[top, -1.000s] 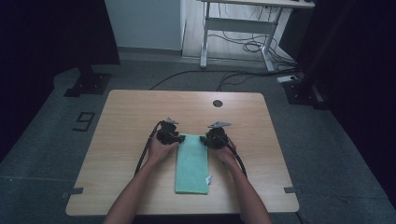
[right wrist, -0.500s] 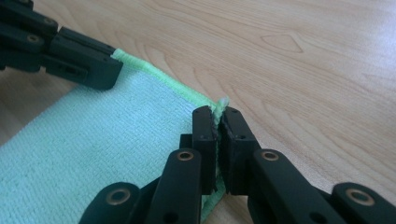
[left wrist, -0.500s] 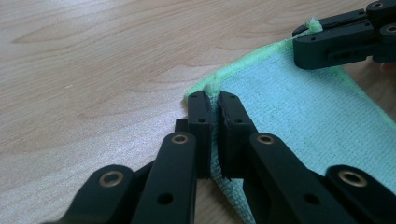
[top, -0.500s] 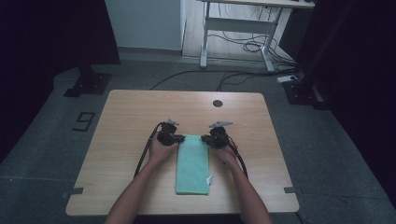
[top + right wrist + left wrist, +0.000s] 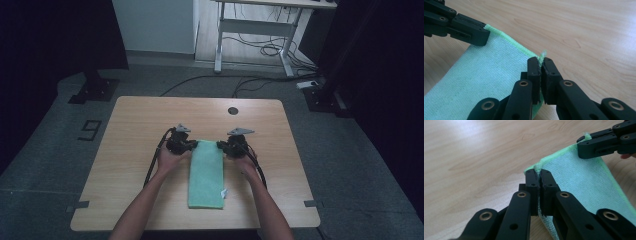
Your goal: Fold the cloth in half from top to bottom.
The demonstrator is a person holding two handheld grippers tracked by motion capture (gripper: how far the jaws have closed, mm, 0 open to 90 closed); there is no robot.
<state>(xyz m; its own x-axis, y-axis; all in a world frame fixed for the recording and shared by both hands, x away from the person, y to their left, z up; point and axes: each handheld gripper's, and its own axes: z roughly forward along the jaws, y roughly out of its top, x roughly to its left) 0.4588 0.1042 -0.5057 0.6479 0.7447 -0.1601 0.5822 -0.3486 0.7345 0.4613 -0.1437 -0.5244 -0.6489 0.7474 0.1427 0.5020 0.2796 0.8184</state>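
Green cloth point(image 5: 206, 175): lay mid-surface point(image 5: 140, 130), long axis running from person to far edge; left claw point(image 5: 538, 173) and right claw point(image 5: 541, 62) each clamped tight on a far corner

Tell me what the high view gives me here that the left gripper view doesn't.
High view alone: the whole green towel folded into a long strip on the table, its white tag at the near right corner, and both forearms coming in from below. Left gripper view alone: the left tongs shut on the towel's far left corner, fabric pinched up between the pads. Both: the right tongs clamped on the other far corner, and the wooden tabletop around the towel.
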